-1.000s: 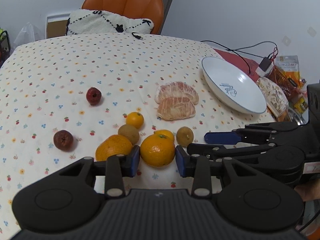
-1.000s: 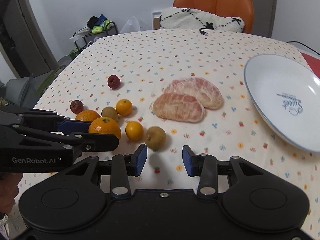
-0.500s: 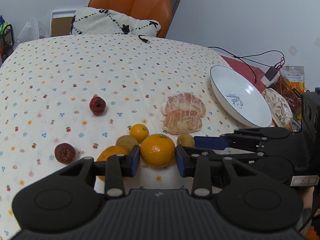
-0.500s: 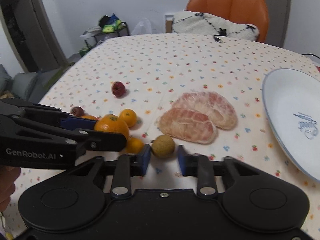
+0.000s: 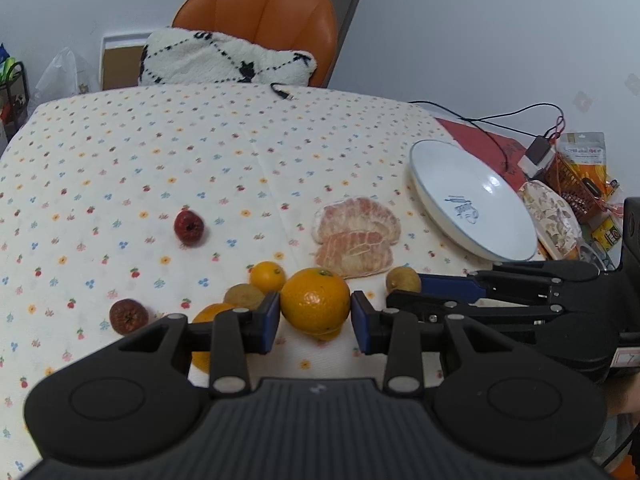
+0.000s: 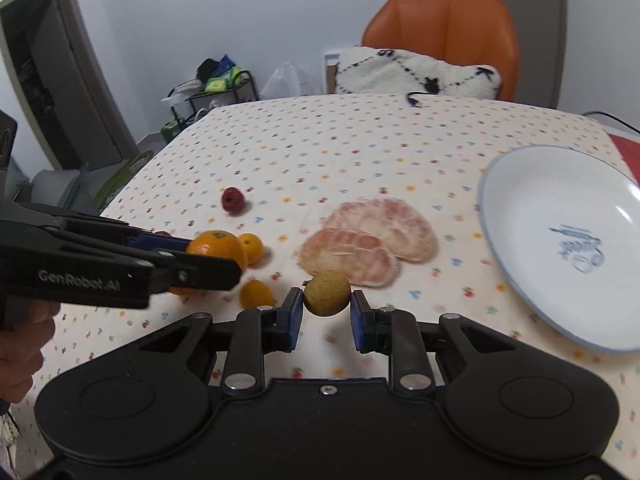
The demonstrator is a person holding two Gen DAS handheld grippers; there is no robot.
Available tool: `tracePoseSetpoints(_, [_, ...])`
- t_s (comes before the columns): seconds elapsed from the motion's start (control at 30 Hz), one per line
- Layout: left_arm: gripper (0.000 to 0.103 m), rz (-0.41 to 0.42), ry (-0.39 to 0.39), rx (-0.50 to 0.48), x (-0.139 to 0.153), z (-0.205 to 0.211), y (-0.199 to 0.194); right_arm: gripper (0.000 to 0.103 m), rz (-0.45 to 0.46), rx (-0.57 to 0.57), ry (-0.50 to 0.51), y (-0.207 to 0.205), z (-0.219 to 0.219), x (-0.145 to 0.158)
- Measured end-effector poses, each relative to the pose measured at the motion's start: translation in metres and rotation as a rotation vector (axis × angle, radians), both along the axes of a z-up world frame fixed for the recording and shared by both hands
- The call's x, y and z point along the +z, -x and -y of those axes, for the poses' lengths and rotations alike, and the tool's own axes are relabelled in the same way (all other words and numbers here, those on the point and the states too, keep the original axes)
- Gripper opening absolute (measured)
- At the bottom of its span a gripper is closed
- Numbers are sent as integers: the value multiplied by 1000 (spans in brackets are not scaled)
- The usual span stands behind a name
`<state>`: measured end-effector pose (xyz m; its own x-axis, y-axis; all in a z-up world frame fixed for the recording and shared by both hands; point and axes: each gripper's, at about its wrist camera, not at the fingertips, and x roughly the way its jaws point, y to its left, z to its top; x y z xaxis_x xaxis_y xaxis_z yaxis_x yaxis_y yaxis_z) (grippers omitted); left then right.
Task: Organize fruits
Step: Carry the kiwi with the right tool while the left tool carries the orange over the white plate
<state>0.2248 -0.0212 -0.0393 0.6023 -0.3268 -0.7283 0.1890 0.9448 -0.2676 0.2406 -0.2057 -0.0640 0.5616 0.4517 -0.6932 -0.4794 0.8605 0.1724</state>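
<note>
A: Left gripper (image 5: 315, 317)?
B: Clamped on the large round orange (image 5: 315, 300); white ceramic plate (image 5: 472, 204) at two o'clock.
A: Right gripper (image 6: 326, 316)?
B: Pinching the small brown-green round fruit (image 6: 327, 293).

A floral-print tablecloth (image 5: 240, 152) covered the table. At its far edge stood an orange chair (image 5: 260, 16) with a white, black-patterned cushion (image 5: 216, 60) on its seat. A black cable end (image 5: 282, 93) lay on the cloth near the cushion. On the right, a red mat (image 5: 476, 136) carried wires and a charger (image 5: 538, 152), with snack packets (image 5: 582, 156) beside it. A wire rack (image 6: 216, 88) stood far left.
</note>
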Motion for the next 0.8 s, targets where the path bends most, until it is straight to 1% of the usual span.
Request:
tracePoseSetpoints(0.5, [36,26,2,-67,10,47,-10,24,54,-101,-16,11,53,13])
tracePoseSetpoints(0.8, [36,36,-1,-114,13,84,-20,24,91,-213,-13,8,98,17])
